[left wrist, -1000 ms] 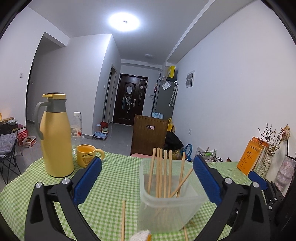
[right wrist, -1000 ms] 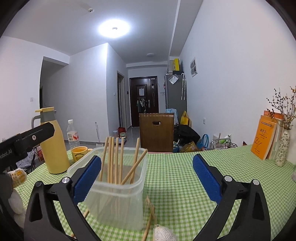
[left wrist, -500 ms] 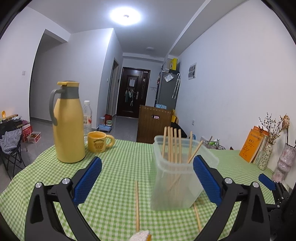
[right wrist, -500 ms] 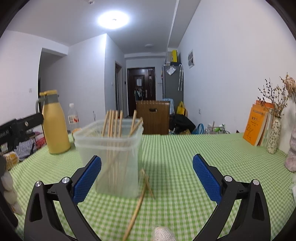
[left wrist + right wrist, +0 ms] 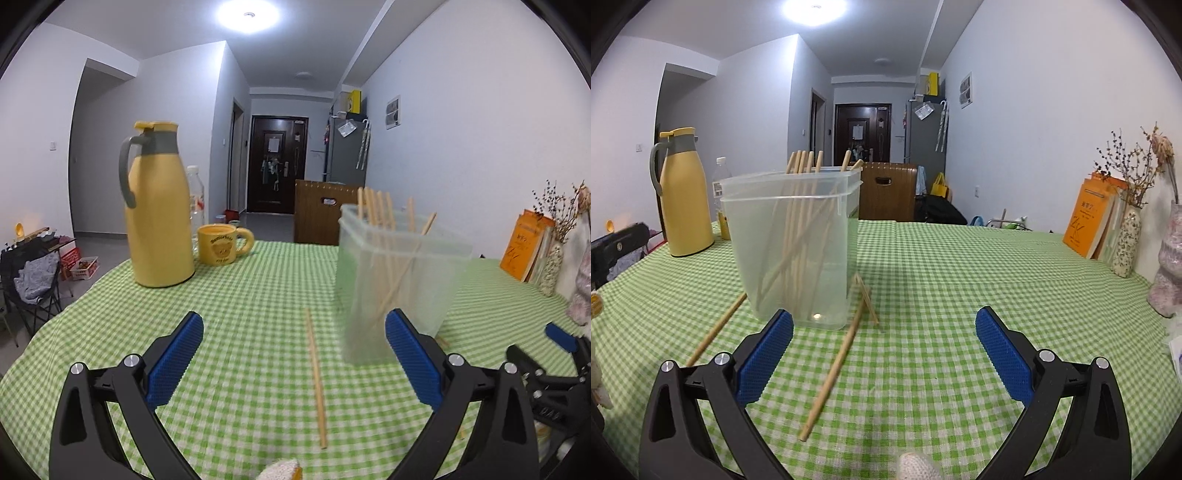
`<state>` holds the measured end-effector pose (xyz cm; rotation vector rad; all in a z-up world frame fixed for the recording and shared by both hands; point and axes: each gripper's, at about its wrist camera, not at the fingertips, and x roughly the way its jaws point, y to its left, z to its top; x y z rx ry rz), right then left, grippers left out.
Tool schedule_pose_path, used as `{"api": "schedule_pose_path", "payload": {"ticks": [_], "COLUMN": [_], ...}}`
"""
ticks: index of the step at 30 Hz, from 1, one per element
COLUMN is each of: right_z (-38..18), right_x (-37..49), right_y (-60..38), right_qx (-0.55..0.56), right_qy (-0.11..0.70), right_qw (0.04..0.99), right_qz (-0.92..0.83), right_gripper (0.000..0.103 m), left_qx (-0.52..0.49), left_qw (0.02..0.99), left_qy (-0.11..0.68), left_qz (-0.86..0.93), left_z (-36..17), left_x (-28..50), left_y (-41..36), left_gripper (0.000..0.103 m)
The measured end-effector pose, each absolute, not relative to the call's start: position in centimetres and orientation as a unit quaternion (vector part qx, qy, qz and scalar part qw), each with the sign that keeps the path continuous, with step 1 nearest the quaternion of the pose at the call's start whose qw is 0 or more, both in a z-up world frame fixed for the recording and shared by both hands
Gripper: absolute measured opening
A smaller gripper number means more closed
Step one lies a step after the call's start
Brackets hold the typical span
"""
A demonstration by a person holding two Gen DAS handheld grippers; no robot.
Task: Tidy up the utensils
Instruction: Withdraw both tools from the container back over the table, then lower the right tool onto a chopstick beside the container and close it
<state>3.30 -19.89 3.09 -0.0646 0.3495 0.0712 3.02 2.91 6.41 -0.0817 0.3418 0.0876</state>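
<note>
A clear plastic container holding several wooden chopsticks stands upright on the green checked tablecloth; it also shows in the right wrist view. One loose chopstick lies on the cloth between the fingers of my left gripper, which is open and empty. In the right wrist view a loose chopstick lies by the container, another to its left and a short one at its base. My right gripper is open and empty, to the container's right.
A yellow thermos jug, a water bottle and a yellow mug stand at the back left. Orange books, a vase with dried flowers and a pink vase line the right edge.
Both grippers have pulled back and dropped lower toward the table. The container now looks farther off, and the loose chopsticks on the cloth show fully. Both stay open.
</note>
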Motion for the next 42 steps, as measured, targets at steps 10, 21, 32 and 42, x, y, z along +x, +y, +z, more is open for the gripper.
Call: {"api": "schedule_pose_path", "payload": {"ticks": [10, 21, 32, 42], "right_z": [3.1, 3.2, 2.7, 1.9], "right_x": [2.1, 2.2, 4.7, 7.0], "right_y": [-20.0, -20.3, -19.0, -19.3], "right_qx": [-0.029, -0.021, -0.035, -0.014], "right_qy": [0.145, 0.146, 0.238, 0.312], "right_qw": [0.989, 0.989, 0.970, 0.950], "right_qz": [0.024, 0.010, 0.017, 0.006], "right_gripper": [0.095, 0.095, 0.095, 0.095], "left_qx": [-0.044, -0.032, -0.036, -0.038], "left_qw": [0.980, 0.982, 0.983, 0.983], "left_qy": [0.184, 0.173, 0.169, 0.164], "left_qz": [0.065, 0.069, 0.070, 0.069], "left_z": [3.2, 3.4, 3.4, 3.5], "left_x": [3.6, 3.4, 3.2, 2.9], "left_y": [3.9, 3.5, 3.6, 3.7], "left_gripper": [0.096, 0.096, 0.096, 0.096]}}
